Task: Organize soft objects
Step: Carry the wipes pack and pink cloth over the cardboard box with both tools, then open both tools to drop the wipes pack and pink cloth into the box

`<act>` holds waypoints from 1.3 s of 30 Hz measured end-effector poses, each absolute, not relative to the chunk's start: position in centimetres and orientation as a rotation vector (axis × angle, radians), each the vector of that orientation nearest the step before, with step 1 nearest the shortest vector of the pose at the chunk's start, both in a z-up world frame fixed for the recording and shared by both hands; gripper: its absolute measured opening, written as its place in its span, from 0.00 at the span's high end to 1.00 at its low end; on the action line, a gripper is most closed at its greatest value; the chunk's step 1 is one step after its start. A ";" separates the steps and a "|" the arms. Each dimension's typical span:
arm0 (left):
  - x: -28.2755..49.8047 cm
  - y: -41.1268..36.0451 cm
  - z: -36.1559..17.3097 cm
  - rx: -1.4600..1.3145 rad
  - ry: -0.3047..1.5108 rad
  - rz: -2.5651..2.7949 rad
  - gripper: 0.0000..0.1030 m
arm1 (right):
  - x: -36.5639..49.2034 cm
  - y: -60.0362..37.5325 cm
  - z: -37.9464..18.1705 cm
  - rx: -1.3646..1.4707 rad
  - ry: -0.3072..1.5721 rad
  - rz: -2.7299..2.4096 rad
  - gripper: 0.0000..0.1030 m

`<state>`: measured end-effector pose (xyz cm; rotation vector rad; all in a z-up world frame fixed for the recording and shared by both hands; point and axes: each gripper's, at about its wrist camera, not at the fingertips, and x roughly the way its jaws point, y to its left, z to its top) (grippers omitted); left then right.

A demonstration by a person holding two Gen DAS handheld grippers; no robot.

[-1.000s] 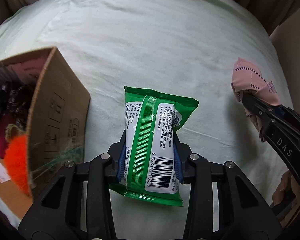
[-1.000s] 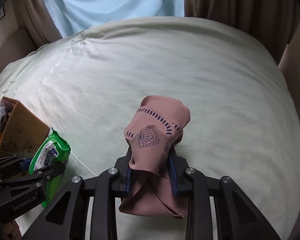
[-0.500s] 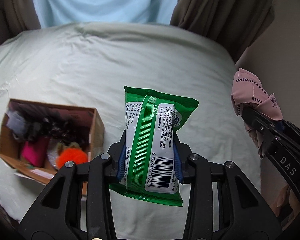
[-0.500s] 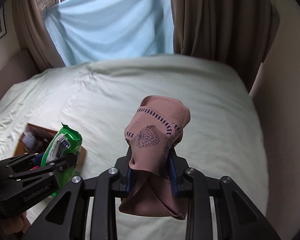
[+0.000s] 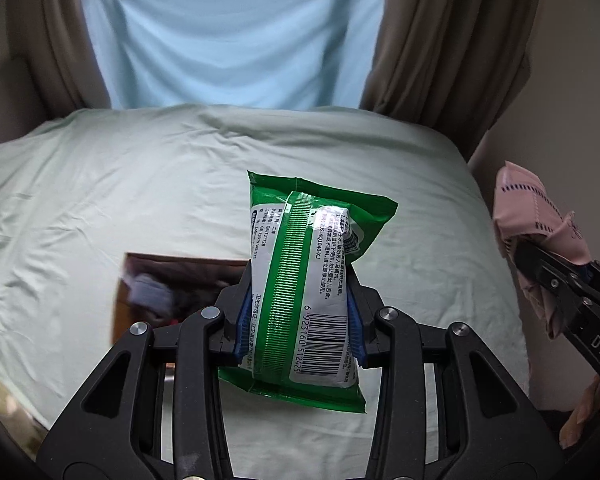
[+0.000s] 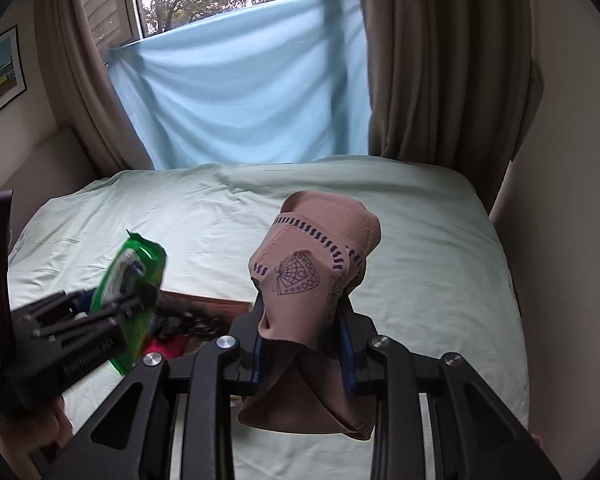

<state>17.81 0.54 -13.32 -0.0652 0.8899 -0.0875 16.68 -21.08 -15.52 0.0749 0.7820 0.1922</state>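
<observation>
Your left gripper (image 5: 300, 320) pinched a green wipes pack (image 5: 312, 280) between its blue fingers (image 5: 245, 326), held in the air above the bed (image 5: 100, 200). Your right gripper (image 6: 302, 338) was clamped on a pink cloth (image 6: 312, 276), also above the bed. Below both, a cardboard box (image 5: 120, 304) sat on the bed, blurred things inside. Beyond the bed hung a blue sheet (image 6: 240, 96) between brown curtains (image 6: 440, 60).
</observation>
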 end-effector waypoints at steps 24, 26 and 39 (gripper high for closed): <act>22.1 18.3 -21.5 -0.006 1.079 -0.107 0.67 | 21.7 -3.7 -24.4 0.242 1.063 0.185 0.74; 22.8 18.6 -23.4 -0.011 1.108 -0.111 0.67 | 22.7 -3.2 -25.9 0.270 1.102 0.190 0.74; 26.3 17.3 -32.9 0.023 1.257 -0.155 0.67 | 27.8 -1.2 -34.8 0.365 1.306 0.179 0.74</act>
